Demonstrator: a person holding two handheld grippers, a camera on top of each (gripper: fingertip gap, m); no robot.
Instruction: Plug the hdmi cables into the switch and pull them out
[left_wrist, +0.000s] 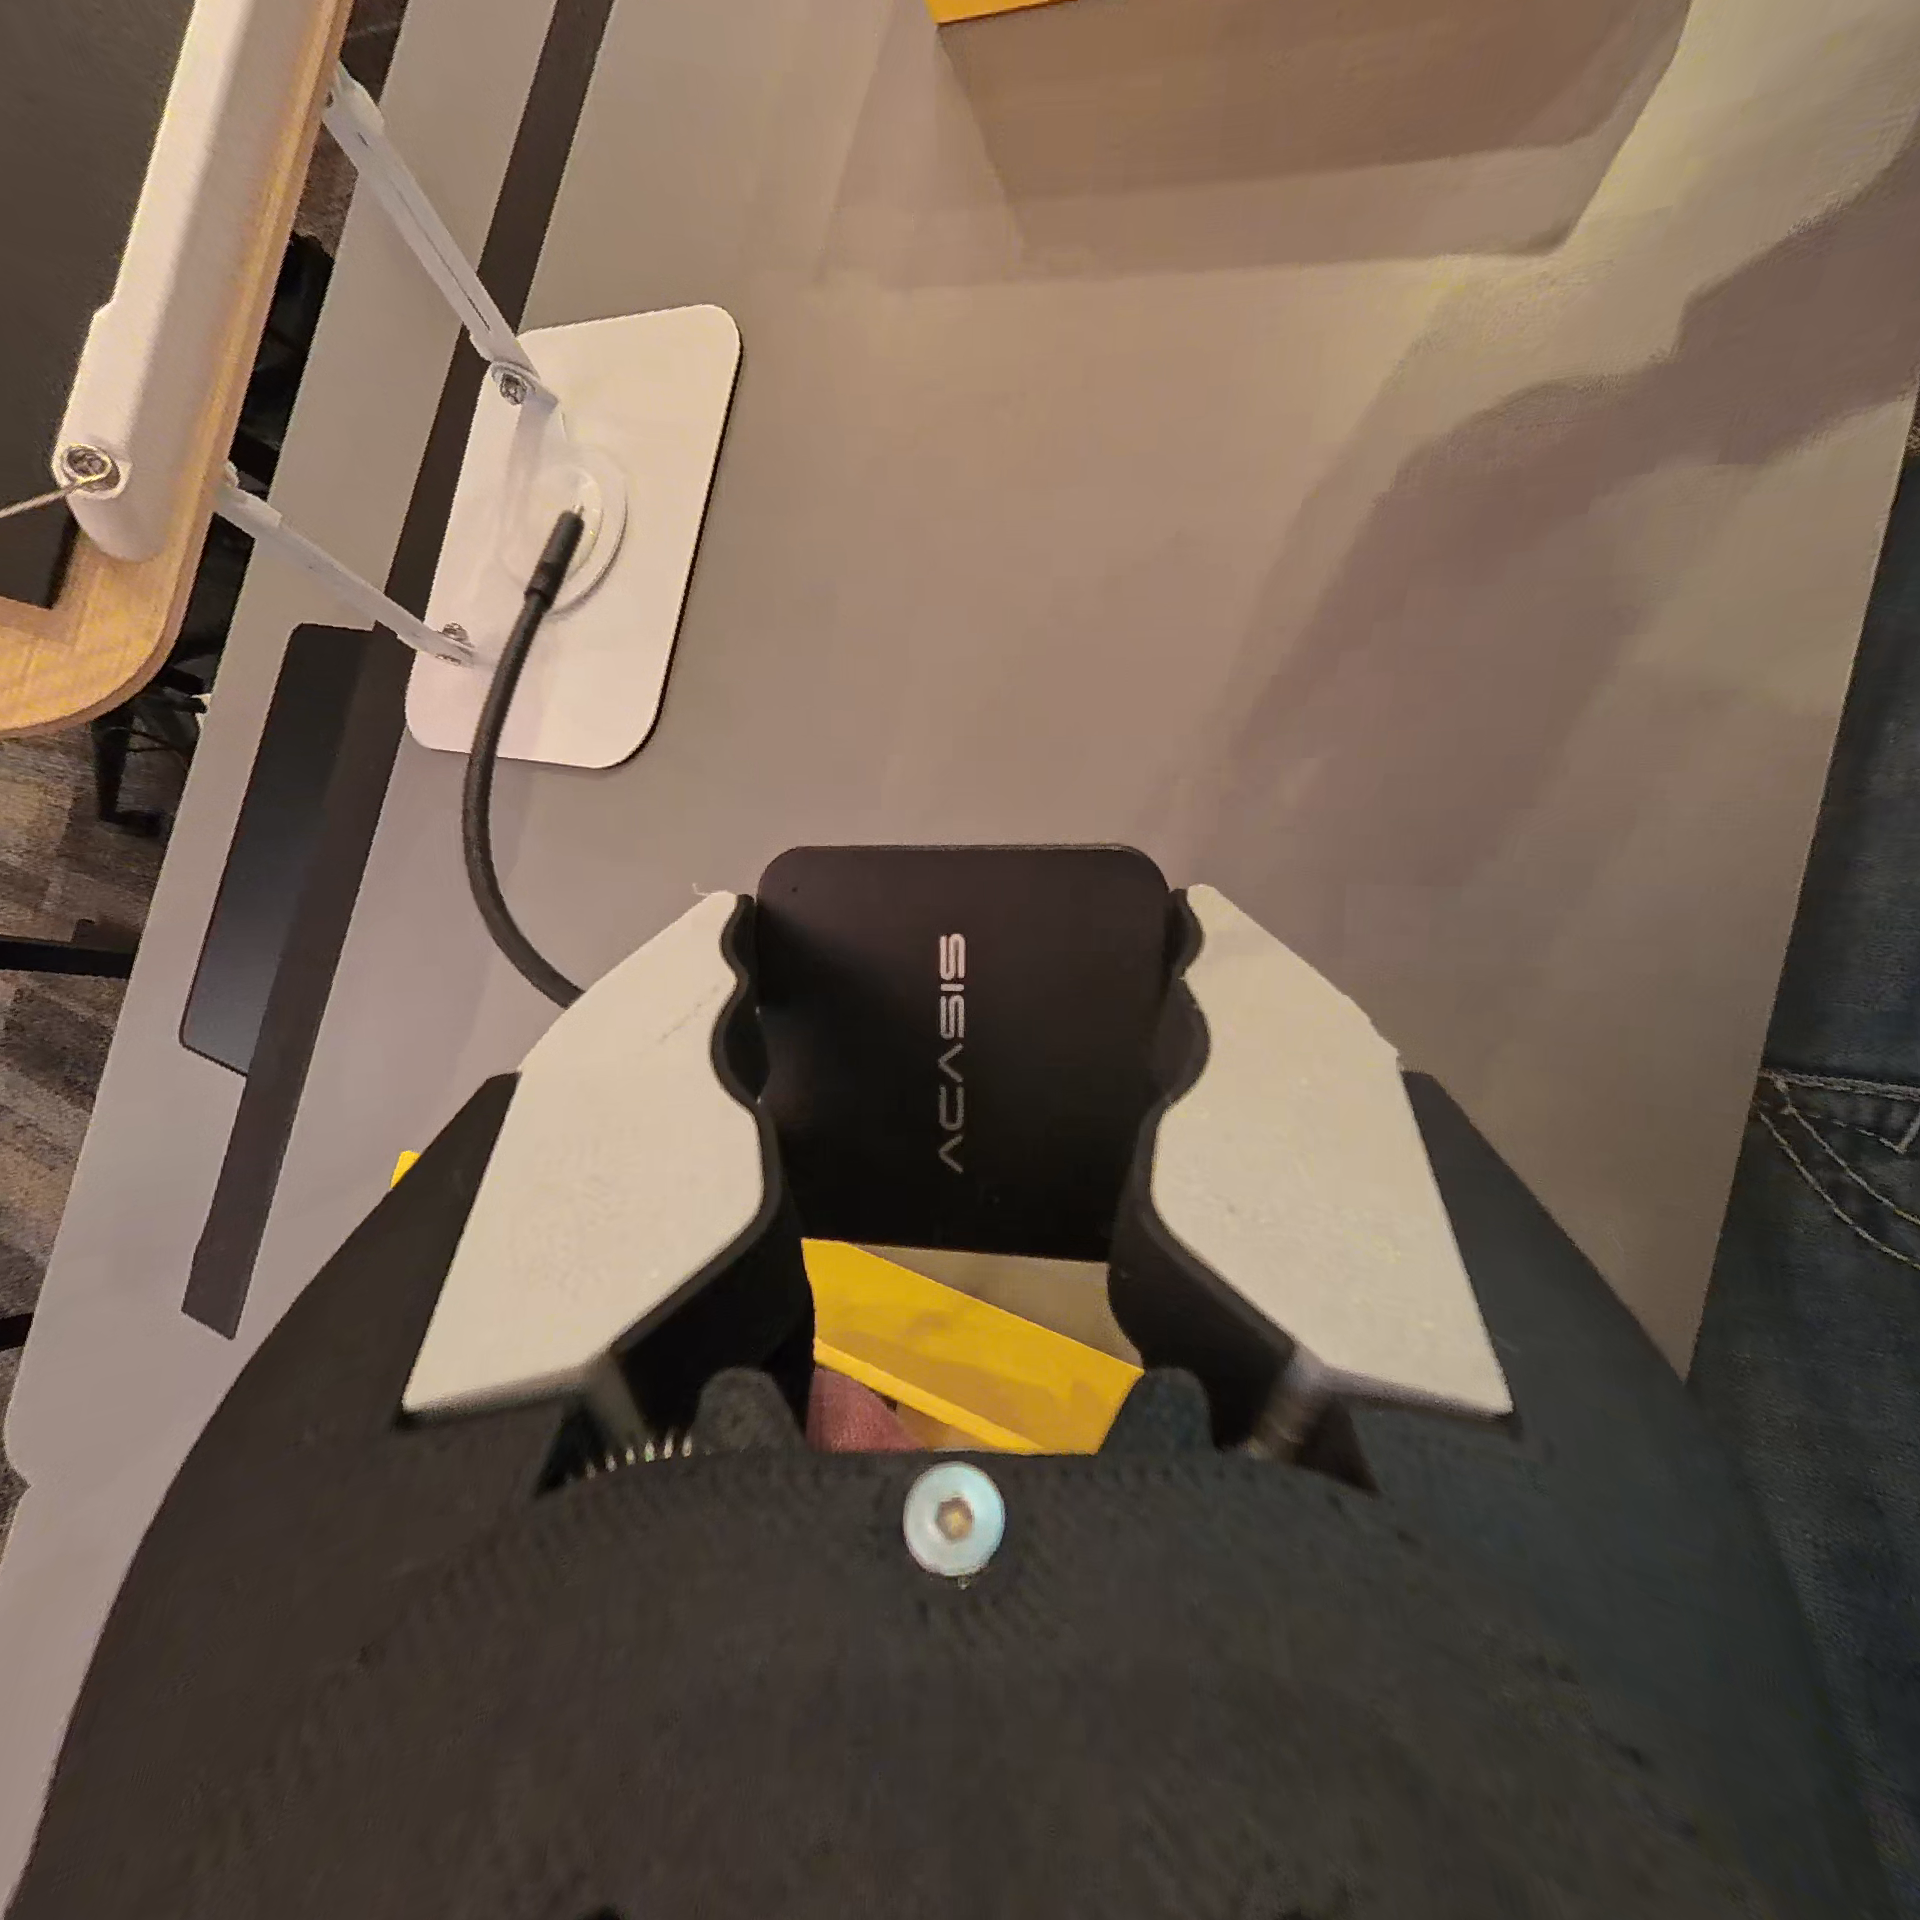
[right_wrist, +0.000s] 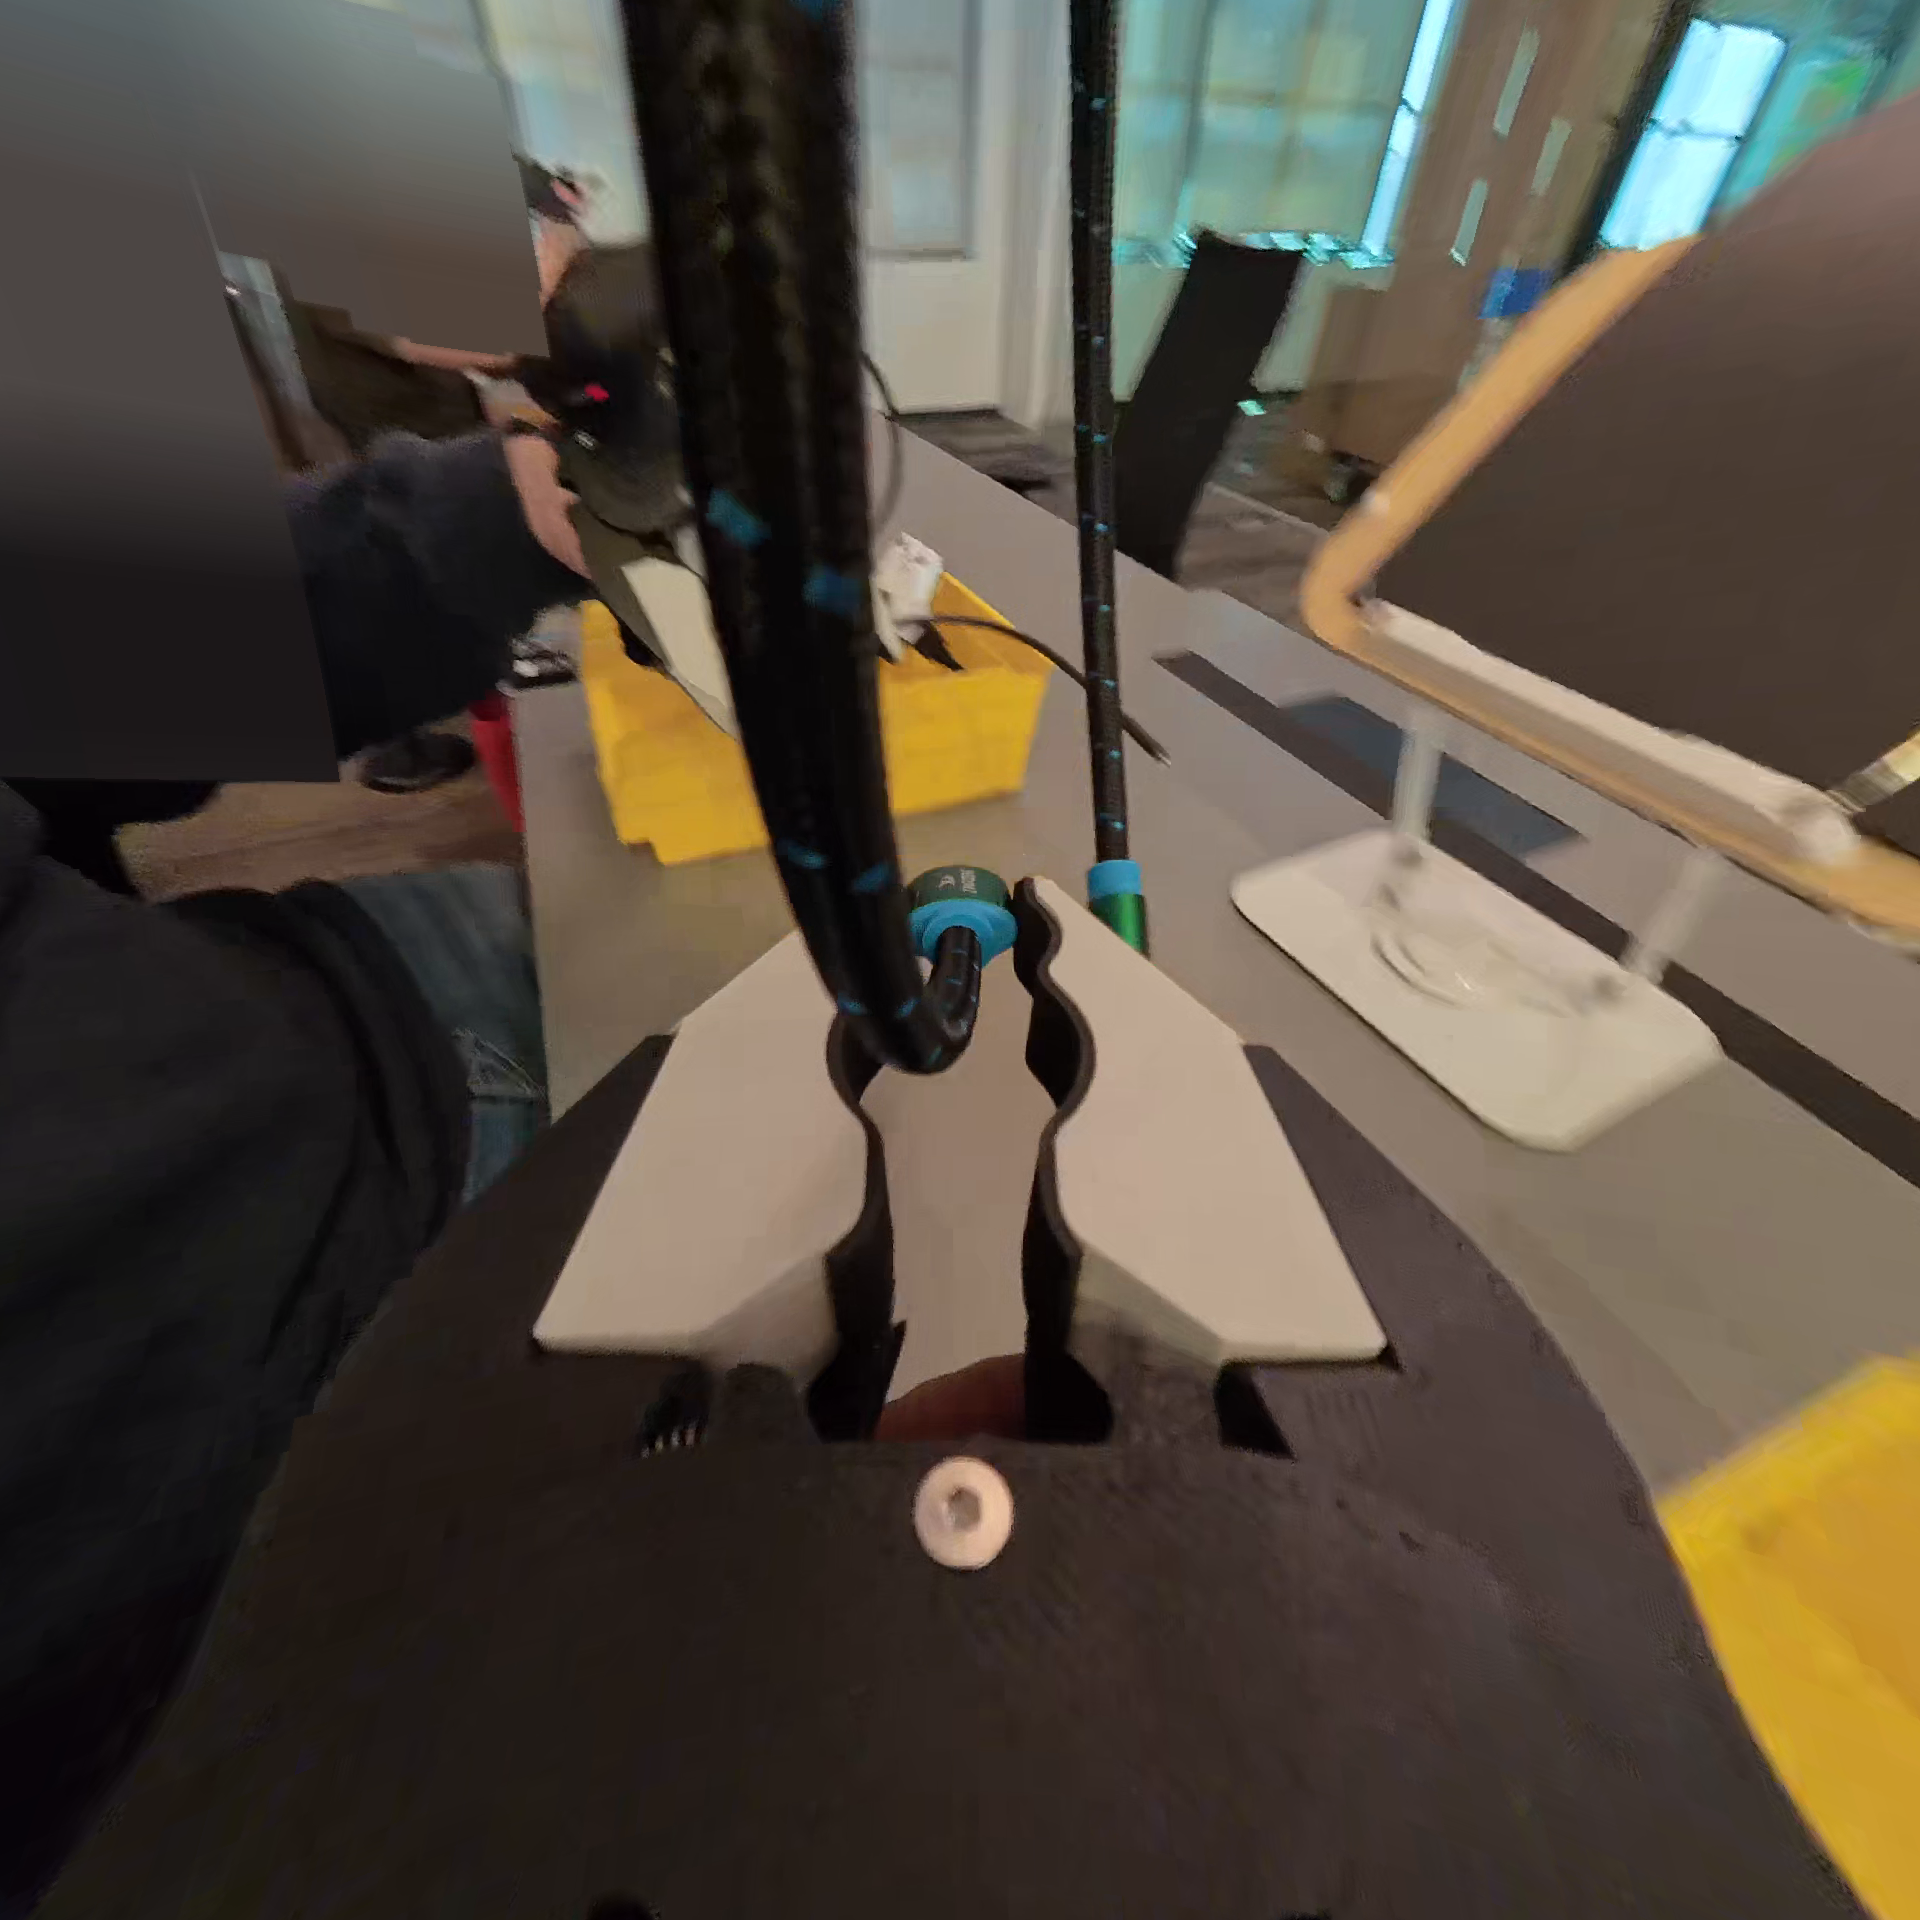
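Between the jaws of the left gripper sits the black switch, clamped by its two side edges above the grey tabletop. The right gripper has its jaws narrowed to a small gap around a braided black cable that loops just behind a green plug with a blue collar. Whether the tips actually pinch that plug cannot be told, since the loop and blur cover the contact. A second cable ends in another green plug just beyond the right jaw.

The likeliest trouble is a skewed insertion. The plug lies crosswise to the jaws, so it may twist as it meets a port and jam or scrape the switch. The hold on the switch is by smooth edges only, and a firm push or pull could slide it out. The hanging cables could also snag on the white stand nearby.

The switch's ports are out of view, so whether anything is plugged in cannot be judged. The cables' upper runs are cut off. A black lead from the stand disappears behind the left jaw.
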